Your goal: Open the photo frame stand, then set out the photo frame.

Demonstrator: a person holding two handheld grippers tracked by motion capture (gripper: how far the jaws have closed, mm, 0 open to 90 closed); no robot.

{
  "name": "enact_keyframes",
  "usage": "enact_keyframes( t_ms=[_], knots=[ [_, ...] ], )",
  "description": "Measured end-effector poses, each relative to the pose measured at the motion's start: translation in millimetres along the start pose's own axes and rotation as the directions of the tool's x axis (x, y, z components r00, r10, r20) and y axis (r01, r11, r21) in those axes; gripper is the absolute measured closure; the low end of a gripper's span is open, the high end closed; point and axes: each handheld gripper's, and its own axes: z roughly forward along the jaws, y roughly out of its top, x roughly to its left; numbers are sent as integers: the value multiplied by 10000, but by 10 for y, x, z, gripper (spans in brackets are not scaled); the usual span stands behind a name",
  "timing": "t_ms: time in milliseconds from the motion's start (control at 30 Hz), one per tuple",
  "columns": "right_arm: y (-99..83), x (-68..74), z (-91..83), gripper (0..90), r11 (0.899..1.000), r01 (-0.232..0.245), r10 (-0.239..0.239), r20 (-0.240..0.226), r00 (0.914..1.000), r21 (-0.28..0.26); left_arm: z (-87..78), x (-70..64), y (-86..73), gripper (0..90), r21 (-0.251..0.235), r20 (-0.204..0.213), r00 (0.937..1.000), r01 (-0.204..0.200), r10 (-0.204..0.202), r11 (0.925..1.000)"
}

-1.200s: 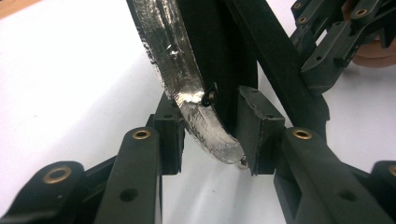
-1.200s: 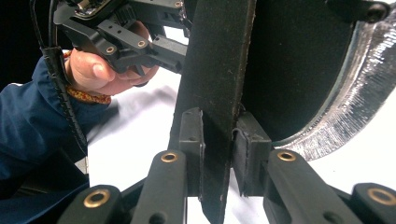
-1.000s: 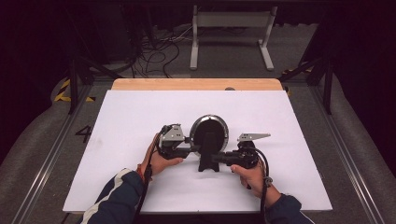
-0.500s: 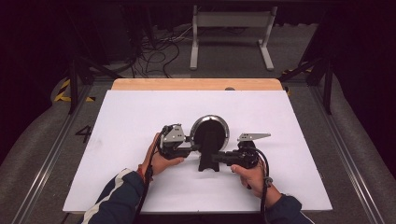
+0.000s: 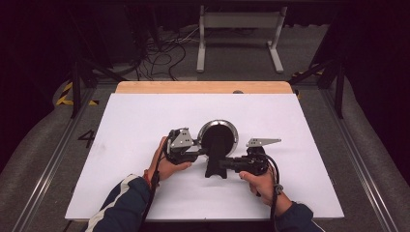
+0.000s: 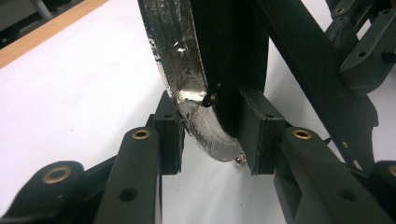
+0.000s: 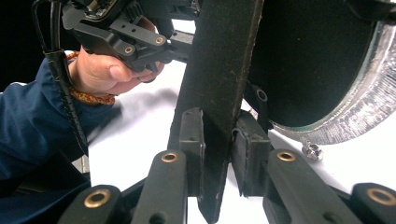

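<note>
Both my forearms come in low over the white table [image 5: 145, 121], L gripper [image 5: 196, 149] pinching the silver rim of the round mirror [image 5: 218, 137] at mid-table, R gripper [image 5: 227, 164] just below it w/ jaws clamped on the mirror's black stand [image 5: 215, 166], hands level, nearly facing.

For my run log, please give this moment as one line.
object: round mirror on white table | left claw: shut on mirror rim | right claw: shut on black stand
</note>
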Motion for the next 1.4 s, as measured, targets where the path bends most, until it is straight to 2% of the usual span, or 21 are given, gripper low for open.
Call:
enact_keyframes(
  t_ms=[467, 733, 800, 833, 900, 933, 1000, 1067, 1100, 1133, 1200, 1233, 1300, 1400],
  knots=[
    [0, -4, 5, 762, 10000, 44, -44, -41, 10000, -3, 5, 4, 0, 639, -22, -55, 10000, 2, -2, 10000],
    [-1, 27, -12, 758, 10000, 93, -93, -66, 9999, -18, 26, -31, 23, 636, 9, -625, 9974, -356, 356, 9994],
    [-4, 31, -19, 757, 10000, 60, -60, -99, 9999, -47, 35, -44, 35, 632, 84, -915, 9937, -636, 641, 9979],
    [-4, 31, -19, 757, 10000, 60, -60, -99, 9999, -47, 35, -44, 35, 630, 84, -915, 9937, -636, 641, 9979],
    [-6, 34, -24, 756, 9999, 114, -114, -59, 9999, -15, 48, -67, 41, 629, 186, -1289, 9866, -980, 996, 9950],
    [-6, 41, -26, 755, 9999, 149, -149, -25, 9999, 23, 58, -79, 36, 630, 252, -1518, 9807, -1212, 1236, 9923],
    [-17, 57, -6, 761, 9991, 375, -379, 194, 9991, 198, 62, -82, 17, 635, 154, -1493, 9816, -1181, 1190, 9929],
    [-21, 58, 3, 762, 9987, 450, -456, 261, 9986, 243, 64, -95, 6, 634, 139, -1675, 9762, -1374, 1378, 9904],
    [-22, 58, 5, 761, 9984, 504, -512, 284, 9983, 263, 64, -95, 6, 634, 139, -1675, 9762, -1374, 1378, 9904],
    [-22, 58, 5, 761, 9984, 504, -512, 284, 9983, 263, 69, -104, 4, 634, 176, -1819, 9718, -1491, 1498, 9887],
    [-31, 49, 13, 765, 9977, 589, -603, 425, 9973, 350, 79, -118, -8, 639, 192, -1966, 9695, -1455, 1464, 9892],
    [-34, 48, 17, 765, 9973, 640, -655, 434, 9969, 352, 87, -122, -8, 640, 196, -2036, 9661, -1582, 1589, 9872],
    [-38, 46, 20, 765, 9962, 755, -781, 598, 9952, 443, 92, -128, -11, 643, 183, -2058, 9656, -1584, 1588, 9872],
    [-47, 31, 28, 768, 9953, 844, -876, 702, 9937, 477, 105, -154, -17, 650, 299, -2274, 9581, -1717, 1740, 9847]
  ],
)
